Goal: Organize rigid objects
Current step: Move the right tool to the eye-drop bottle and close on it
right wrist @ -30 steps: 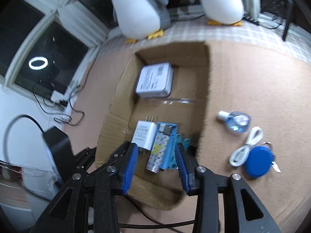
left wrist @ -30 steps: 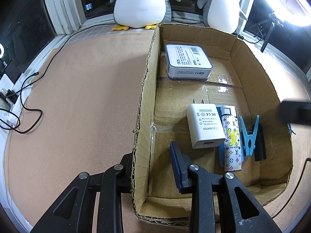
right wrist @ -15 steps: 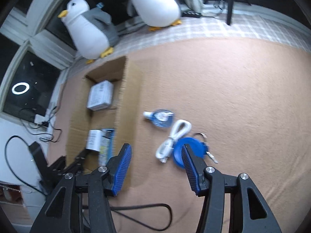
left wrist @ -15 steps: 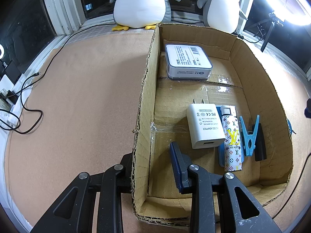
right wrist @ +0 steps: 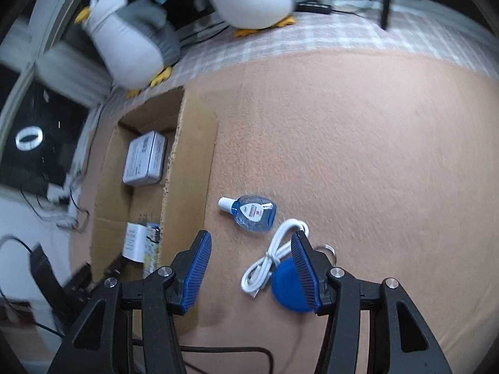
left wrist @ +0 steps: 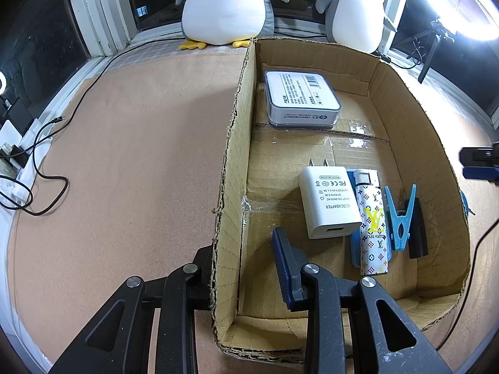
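Observation:
A cardboard box (left wrist: 418, 131) holds a white tin (left wrist: 301, 99), a white charger (left wrist: 330, 202), a patterned lighter (left wrist: 372, 221), a blue clothespin (left wrist: 400, 218) and a black piece (left wrist: 416, 227). My left gripper (left wrist: 240, 243) stands open astride the box's left wall, with its blue pad inside the box. Right of the box (right wrist: 187, 171), a small blue bottle (right wrist: 252, 213), a coiled white cable (right wrist: 274, 258) and a round blue object (right wrist: 288, 286) lie on the tan mat. Above them my right gripper (right wrist: 249, 240) hangs open and holds nothing; its right finger covers part of the blue object.
Two plush penguins (left wrist: 224, 3) (left wrist: 355, 9) stand at the window behind the box. Black cables (left wrist: 46, 168) trail along the mat's left edge, and another cable (right wrist: 218, 350) runs under my right gripper. A ring light (left wrist: 458, 3) and its stand sit at far right.
My right gripper has swung from above the box out to the right and come down over the bottle, cable and blue object. The left gripper and the box's contents have not moved.

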